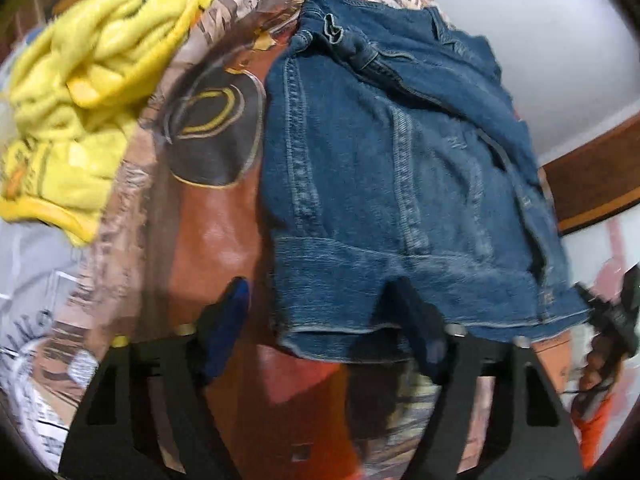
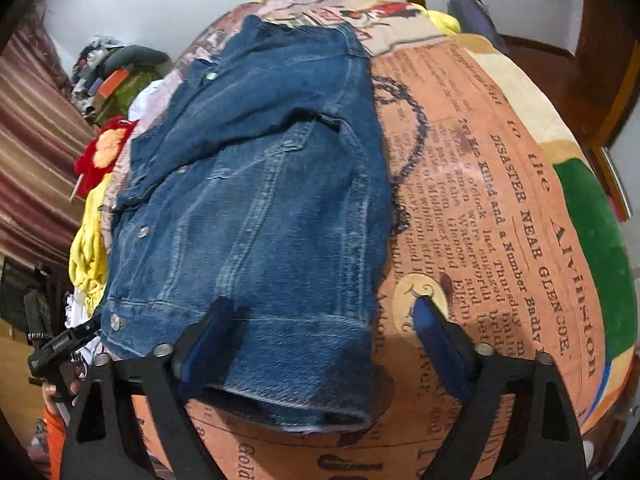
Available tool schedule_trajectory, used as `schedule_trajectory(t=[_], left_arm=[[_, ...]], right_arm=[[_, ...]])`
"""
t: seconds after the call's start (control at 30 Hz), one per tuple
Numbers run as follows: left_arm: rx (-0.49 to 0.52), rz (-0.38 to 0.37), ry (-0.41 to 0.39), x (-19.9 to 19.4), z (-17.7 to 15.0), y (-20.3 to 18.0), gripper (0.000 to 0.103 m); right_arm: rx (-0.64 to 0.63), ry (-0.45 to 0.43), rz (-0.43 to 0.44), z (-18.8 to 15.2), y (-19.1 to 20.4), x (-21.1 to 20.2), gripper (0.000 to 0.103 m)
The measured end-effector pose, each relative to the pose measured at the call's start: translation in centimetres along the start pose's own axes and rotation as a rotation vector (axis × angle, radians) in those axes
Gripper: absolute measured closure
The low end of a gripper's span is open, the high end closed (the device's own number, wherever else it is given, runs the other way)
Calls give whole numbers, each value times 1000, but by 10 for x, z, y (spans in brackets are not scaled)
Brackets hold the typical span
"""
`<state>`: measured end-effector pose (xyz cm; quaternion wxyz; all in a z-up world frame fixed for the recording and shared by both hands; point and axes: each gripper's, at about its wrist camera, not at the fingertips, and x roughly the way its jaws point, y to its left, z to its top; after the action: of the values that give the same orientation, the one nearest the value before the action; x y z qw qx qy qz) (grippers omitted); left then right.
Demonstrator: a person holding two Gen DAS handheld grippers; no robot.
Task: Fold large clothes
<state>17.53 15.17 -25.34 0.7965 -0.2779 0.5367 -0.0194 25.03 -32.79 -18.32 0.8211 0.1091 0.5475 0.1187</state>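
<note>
A blue denim jacket [image 1: 392, 184] lies folded on a bed covered by an orange newspaper-print blanket [image 1: 224, 248]. My left gripper [image 1: 324, 320] is open at the jacket's near hem; its right finger [image 1: 420, 320] lies against the hem and its left finger [image 1: 228, 320] is over bare blanket. In the right wrist view the jacket [image 2: 256, 208] lies left of centre. My right gripper [image 2: 320, 336] is open with the hem's right corner between its fingers. The left finger [image 2: 204, 340] rests on the denim, the right finger [image 2: 436, 336] on the blanket [image 2: 500, 220].
A crumpled yellow garment [image 1: 88, 88] lies at the far left of the bed. Red and yellow clothes [image 2: 100, 160] sit past the jacket's left side. A cluttered pile [image 2: 108, 76] stands by the striped curtain. Wooden furniture [image 1: 592, 184] is at the right.
</note>
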Motion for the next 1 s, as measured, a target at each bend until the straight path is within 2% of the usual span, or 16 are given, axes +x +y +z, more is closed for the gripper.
schedule_trajectory(t=[0.07,0.17,0.2,0.23,0.37,0.43,0.57,0.67,0.8,1.0], left_arm=[[-25,-27,2,0,0,1,49],[-21,-32,2,3,2,-1,61],[-18,-24,-6,3,3,-3,63],[-16,-12,-15,2,4,-4,72],[20,19,-62,-5,7,-13,84],[66,52,-94,-11,10,-24,88],[114,60,-160,-24,25,-41,91],[144,41,-204,-39,38,-50,91],[216,34,-299,-61,63,-76,91],[271,17,-403,-76,107,-101,92]], right_arm=[[-1,-2,21,0,3,0,36],[6,1,27,0,7,6,42],[2,3,16,0,8,9,45],[-3,3,8,1,9,10,50],[-5,-10,28,4,6,5,78],[4,-16,58,8,5,2,83],[-30,-42,79,18,13,-5,88],[-68,-110,97,31,25,-19,88],[-122,-175,114,56,44,-33,89],[-145,-260,112,108,59,-43,90]])
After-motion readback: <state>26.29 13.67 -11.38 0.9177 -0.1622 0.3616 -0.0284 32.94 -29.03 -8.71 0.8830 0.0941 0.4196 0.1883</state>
